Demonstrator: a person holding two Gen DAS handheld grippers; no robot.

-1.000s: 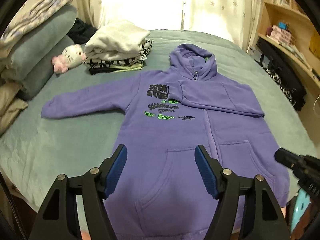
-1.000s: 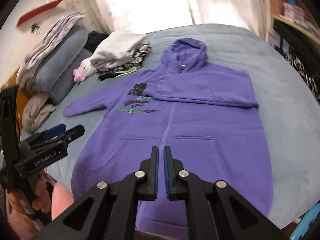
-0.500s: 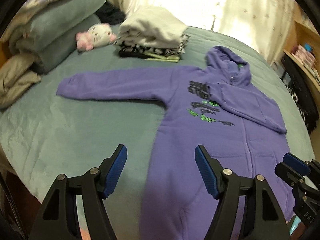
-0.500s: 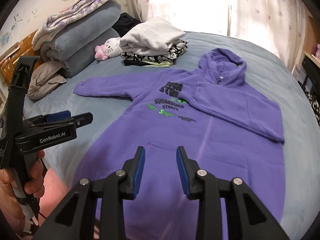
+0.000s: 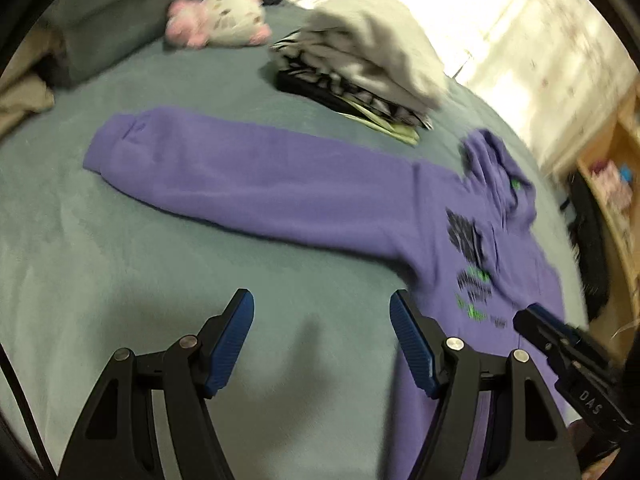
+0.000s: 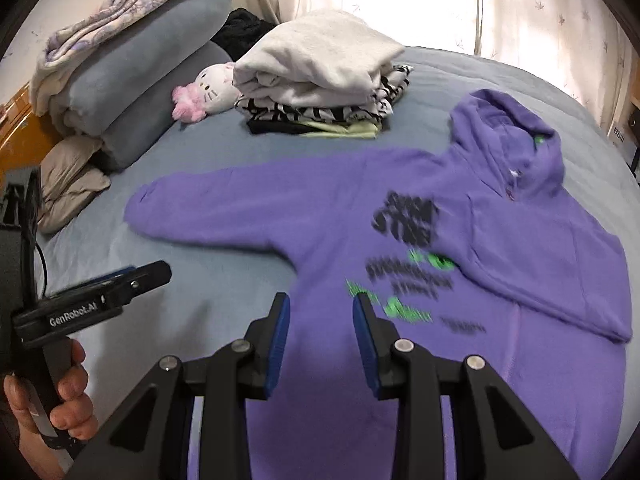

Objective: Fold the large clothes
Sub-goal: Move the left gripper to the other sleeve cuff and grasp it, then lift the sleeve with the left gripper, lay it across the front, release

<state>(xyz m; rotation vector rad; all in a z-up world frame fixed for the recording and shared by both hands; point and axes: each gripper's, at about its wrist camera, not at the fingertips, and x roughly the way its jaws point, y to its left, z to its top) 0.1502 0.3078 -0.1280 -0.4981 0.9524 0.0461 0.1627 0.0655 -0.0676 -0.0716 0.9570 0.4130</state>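
Lying flat on the grey-blue bed cover (image 6: 224, 280), front side up, the purple hoodie (image 6: 400, 264) is the landmark here. One sleeve (image 5: 248, 176) stretches straight out from its body across the cover; the other sleeve (image 6: 532, 264) is folded across its chest, partly covering the black and green print (image 6: 408, 256). The hood (image 6: 508, 128) lies at the hoodie's far end, toward the bright curtains (image 6: 520, 4).

The left gripper (image 5: 322, 340) hangs over bare cover just beside the hoodie's body, below the outstretched sleeve, with its jaws standing wide and nothing between them. The right gripper (image 6: 320, 340) hangs over the hoodie's body, near the print, with its jaws a narrow way apart and empty; neither touches the fabric as far as the views show. A hand (image 6: 52, 404) holds the left tool's handle off the hoodie's sleeve side.

Beyond the outstretched sleeve sits a stack of folded clothes (image 6: 320, 80), a white garment on top. Beside that stack, farther from the hoodie, lies a white and pink plush toy (image 6: 204, 92), and past it are rolled grey blankets (image 6: 144, 76).
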